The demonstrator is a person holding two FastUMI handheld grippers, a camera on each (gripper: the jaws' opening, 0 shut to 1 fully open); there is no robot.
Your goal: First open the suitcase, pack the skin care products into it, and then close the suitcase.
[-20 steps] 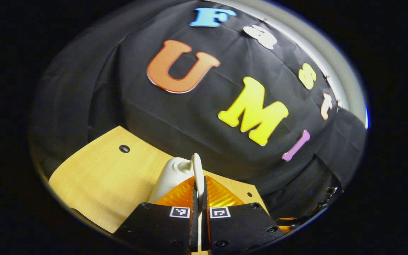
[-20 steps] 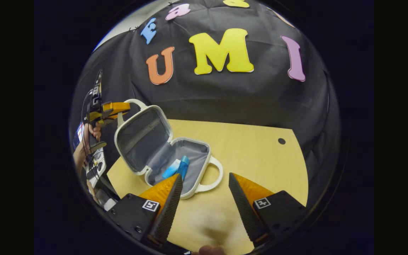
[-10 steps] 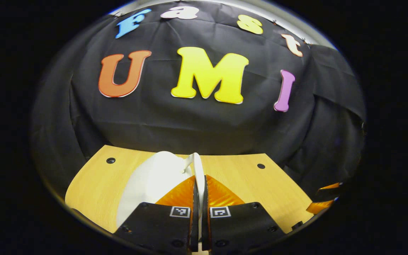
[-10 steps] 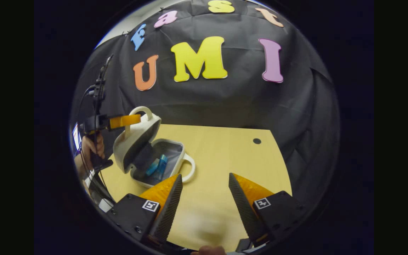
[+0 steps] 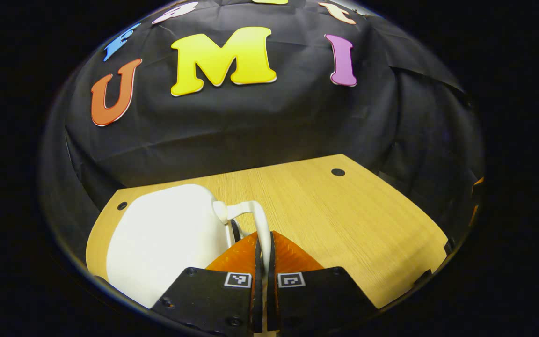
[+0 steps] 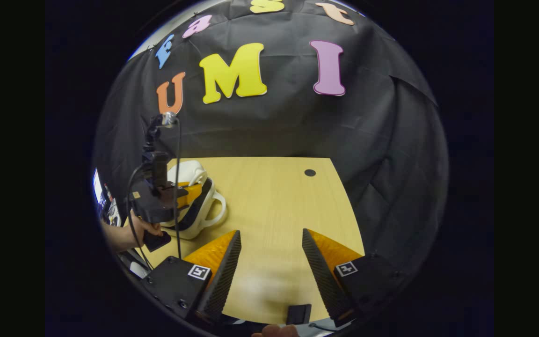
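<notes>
Wide bare stretch of tabletop [image 6: 269,196] from the suitcase across to the right edge, with only a small dark hole [image 6: 310,172] near the far right corner. Suitcase [image 5: 166,234] near the far left corner, close to the left edge, lid lowered almost onto the base; a dark gap seems to remain along the seam in the right gripper view (hard to be sure at that distance). Shell smooth, white and rounded, two looped handles [image 6: 217,209] facing the open middle of the tabletop. Upper handle [image 5: 256,220] clamped between the fingers of the left gripper [image 5: 264,243], both pressing on it. Seen from the right gripper view, a hand [image 6: 134,231] holding that left gripper at the left edge, cable trailing. Right gripper [image 6: 269,243] spread wide, nothing between its fingers, above the near edge. Light wood grain on the tabletop, black cloth wall [image 6: 274,126] behind the far edge.
</notes>
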